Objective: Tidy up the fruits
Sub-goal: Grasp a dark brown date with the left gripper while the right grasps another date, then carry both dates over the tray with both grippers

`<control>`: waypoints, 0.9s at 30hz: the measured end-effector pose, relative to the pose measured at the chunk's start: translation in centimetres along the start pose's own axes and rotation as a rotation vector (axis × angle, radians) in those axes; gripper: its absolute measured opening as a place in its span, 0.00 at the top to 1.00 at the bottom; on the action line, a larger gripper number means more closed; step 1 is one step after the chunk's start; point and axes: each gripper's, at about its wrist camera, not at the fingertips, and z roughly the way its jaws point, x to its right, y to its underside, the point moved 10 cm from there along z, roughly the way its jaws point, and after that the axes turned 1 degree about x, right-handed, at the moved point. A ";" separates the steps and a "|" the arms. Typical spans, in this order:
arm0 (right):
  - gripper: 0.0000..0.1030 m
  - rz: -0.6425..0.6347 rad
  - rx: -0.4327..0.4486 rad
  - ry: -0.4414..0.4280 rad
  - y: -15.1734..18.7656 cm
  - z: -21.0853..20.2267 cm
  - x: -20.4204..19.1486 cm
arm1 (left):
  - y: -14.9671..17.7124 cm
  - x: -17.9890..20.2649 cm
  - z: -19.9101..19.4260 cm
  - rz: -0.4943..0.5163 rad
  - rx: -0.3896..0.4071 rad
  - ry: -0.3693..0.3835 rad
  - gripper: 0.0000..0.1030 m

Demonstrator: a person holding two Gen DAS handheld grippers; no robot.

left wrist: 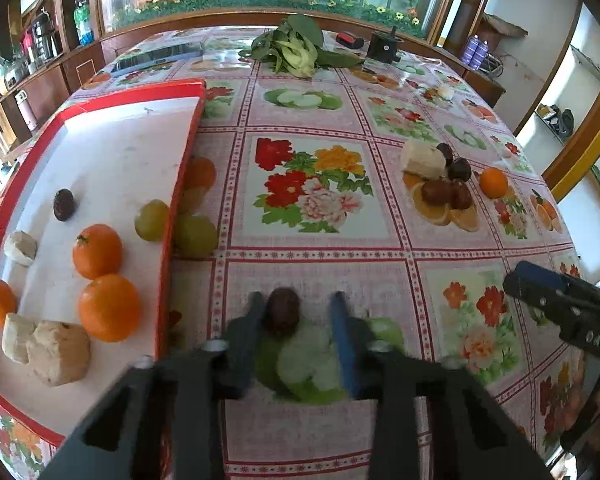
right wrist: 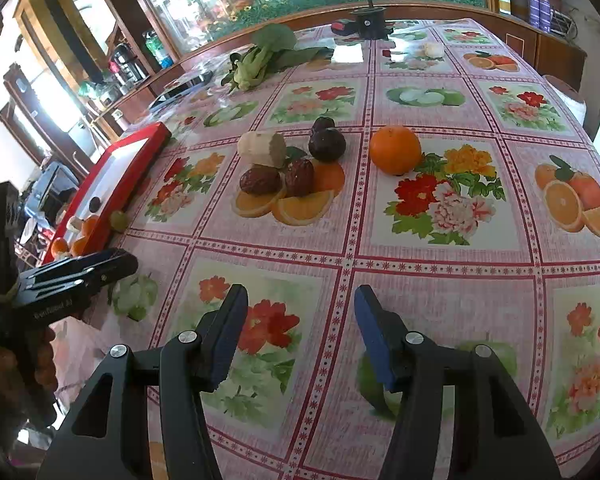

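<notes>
**Q:** One fruit is being picked up. Which one, and where is it?

**A:** A dried date [left wrist: 282,312], dark brown, wrinkled and oval. It lies on the flowered table [left wrist: 320,256], just beside the red tray [left wrist: 180,184], between the fingers of the left gripper [left wrist: 297,300].

**Q:** Is it gripped?

**A:** Not quite, as far as the blurred view shows. The fingers stand apart around it: the dark finger [left wrist: 254,320] rests against one side, while a gap shows before the blue finger [left wrist: 342,328].

**Q:** How should it handle?

**A:** Probably very light, slightly soft and a little tacky, so unlikely to slip. Taking it across its narrow middle looks best, with gentle pressure so it is not squashed.

**Q:** And the other hand?

**A:** The right gripper [right wrist: 302,294] hovers over bare tablecloth, its fingers apart and holding nothing.

**Q:** What surrounds them?

**A:** The tray already holds several oranges [left wrist: 97,251], a green fruit, a date and pale chunks. Farther off on the table wait more dates [right wrist: 260,180] and a loose orange [right wrist: 395,150].
</notes>
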 end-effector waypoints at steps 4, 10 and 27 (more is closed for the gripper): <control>0.47 -0.002 0.011 -0.028 -1.4 0.6 -0.4 | 0.0 0.2 0.0 -0.017 0.001 0.019 0.79; 0.50 -0.034 0.025 -0.061 -5.1 3.1 -1.3 | 0.2 1.7 0.1 -0.017 -0.014 0.076 0.79; 0.81 -0.286 -0.052 0.042 -5.9 5.5 -1.5 | 0.2 2.0 0.1 -0.036 -0.003 0.133 0.79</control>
